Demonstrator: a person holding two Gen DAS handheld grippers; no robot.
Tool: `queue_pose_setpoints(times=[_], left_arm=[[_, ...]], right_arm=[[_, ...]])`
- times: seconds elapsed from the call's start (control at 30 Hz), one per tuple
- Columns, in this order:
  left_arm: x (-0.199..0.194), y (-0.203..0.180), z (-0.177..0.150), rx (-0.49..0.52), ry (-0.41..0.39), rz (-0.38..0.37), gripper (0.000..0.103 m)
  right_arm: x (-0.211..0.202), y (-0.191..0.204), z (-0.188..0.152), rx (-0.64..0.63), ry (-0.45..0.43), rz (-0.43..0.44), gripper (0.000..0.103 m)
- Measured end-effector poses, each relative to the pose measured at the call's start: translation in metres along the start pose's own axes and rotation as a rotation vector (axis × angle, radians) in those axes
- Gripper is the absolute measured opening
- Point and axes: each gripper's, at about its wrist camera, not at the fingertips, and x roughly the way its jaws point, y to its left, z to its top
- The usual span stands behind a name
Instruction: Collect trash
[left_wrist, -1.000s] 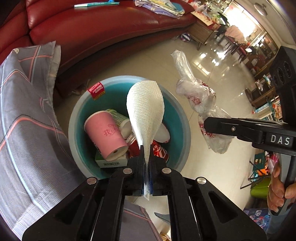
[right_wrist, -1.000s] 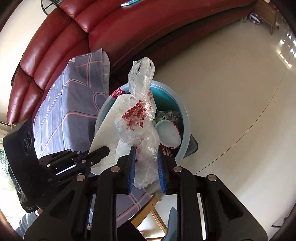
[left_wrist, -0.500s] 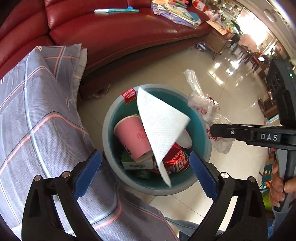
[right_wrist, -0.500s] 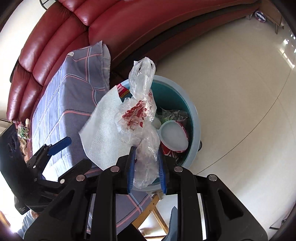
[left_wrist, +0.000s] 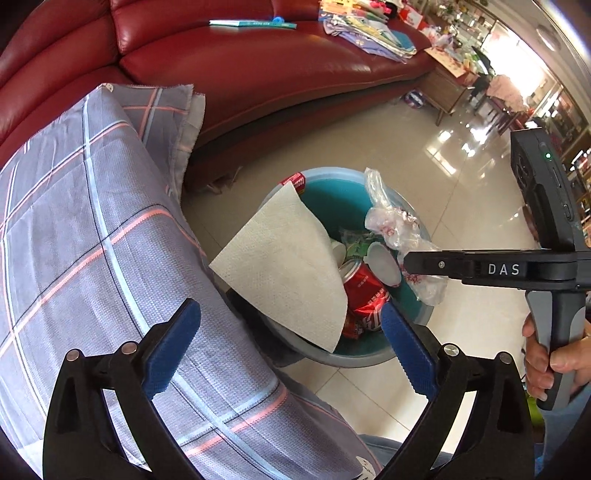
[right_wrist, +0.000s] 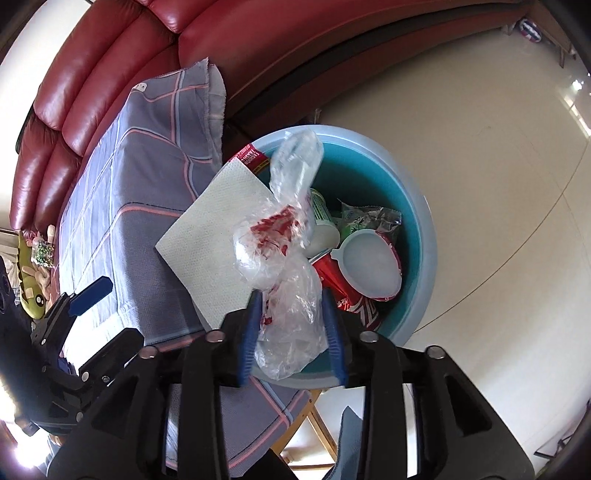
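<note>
Dropping the plastic bag (right_wrist: 284, 280) is the step in hand: your right tongs (right_wrist: 291, 328) are opening with the bag between the pads, so hold them over the teal bin (right_wrist: 413, 206) until it falls clear. The paper towel (left_wrist: 284, 266) lies across the bin's rim at 9 o'clock, half over the plaid-covered table (left_wrist: 92, 240); your left tongs (left_wrist: 288, 350) are spread wide and empty. Beyond stretch the red sofa (left_wrist: 258, 66) and pale tiled floor (left_wrist: 406, 147).
</note>
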Motion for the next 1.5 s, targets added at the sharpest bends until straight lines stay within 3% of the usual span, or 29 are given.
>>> queue_pose_setpoints(times=[0.07, 0.13, 0.43, 0.83, 1.1, 1.5], left_arm=[[-0.002, 0.001, -0.001, -0.003, -0.005, 0.001, 0.098], [-0.004, 0.001, -0.001, -0.009, -0.009, 0.007, 0.098], [-0.024, 0.0, -0.011, -0.014, -0.044, 0.033, 0.098], [-0.067, 0.006, -0.033, -0.054, -0.094, 0.036, 0.099], [-0.097, 0.01, -0.053, -0.081, -0.128, 0.037, 0.099], [-0.124, 0.006, -0.081, -0.101, -0.173, 0.043, 0.099]], right_arm=[[-0.002, 0.002, 0.0, -0.002, -0.007, 0.002, 0.066], [-0.004, 0.004, 0.0, 0.001, -0.011, 0.005, 0.074], [-0.019, 0.011, -0.013, -0.002, -0.025, -0.022, 0.085], [-0.059, 0.03, -0.046, -0.034, -0.089, -0.067, 0.093], [-0.097, 0.06, -0.08, -0.176, -0.207, -0.182, 0.096], [-0.11, 0.079, -0.12, -0.26, -0.234, -0.267, 0.096]])
